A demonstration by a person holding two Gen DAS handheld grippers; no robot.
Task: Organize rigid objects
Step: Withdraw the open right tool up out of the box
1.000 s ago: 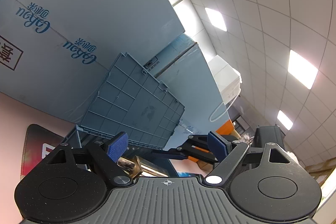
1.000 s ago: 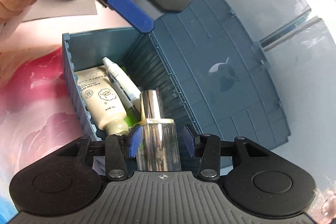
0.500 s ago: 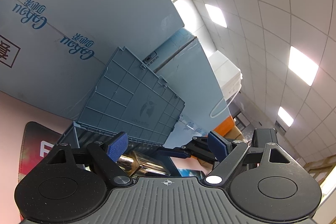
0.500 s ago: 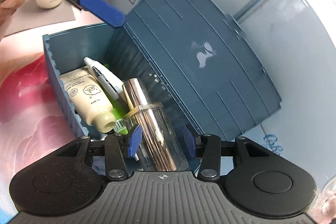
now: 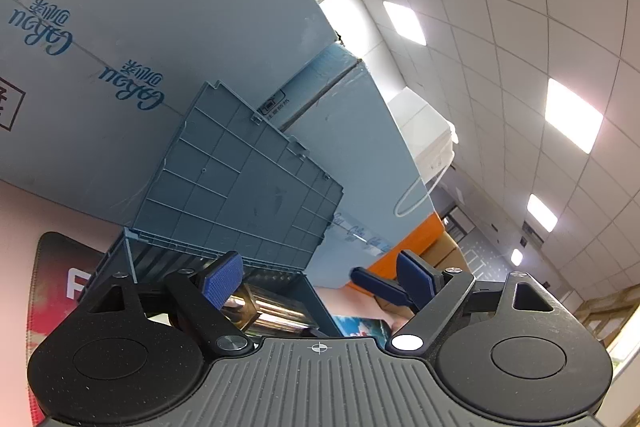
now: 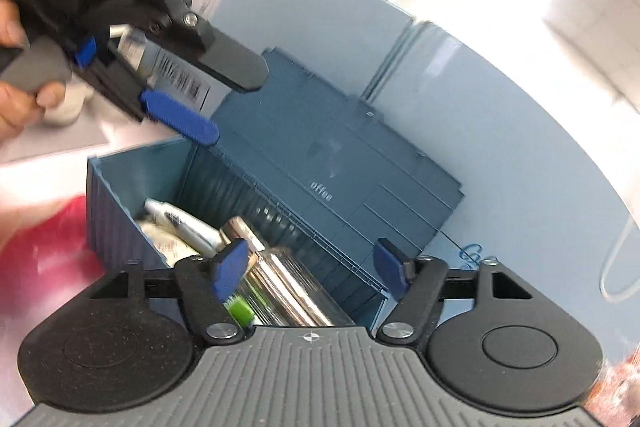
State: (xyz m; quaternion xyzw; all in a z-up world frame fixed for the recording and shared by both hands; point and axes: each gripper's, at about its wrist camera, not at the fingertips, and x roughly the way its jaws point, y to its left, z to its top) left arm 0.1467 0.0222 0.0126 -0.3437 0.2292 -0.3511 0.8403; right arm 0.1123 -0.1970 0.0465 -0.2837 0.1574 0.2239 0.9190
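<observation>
Silver bottle [image 6: 280, 283] in blue box [image 6: 120, 187]

Large blue cartons [image 5: 168, 27] with printed lettering stand far left; lit ceiling panels [image 5: 572, 115] run right; a white machine [image 5: 428, 131] sits between.

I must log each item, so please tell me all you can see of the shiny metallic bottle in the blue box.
The shiny metallic bottle has a mirror-like silver body in a clear outer shell and a narrower silver cap. It lies tilted inside the open blue box, cap toward the far end, beside white tubes and a green item. The right gripper, whose jaws have just been opening, stands wide around it without pressing. Its lower end is hidden.
</observation>
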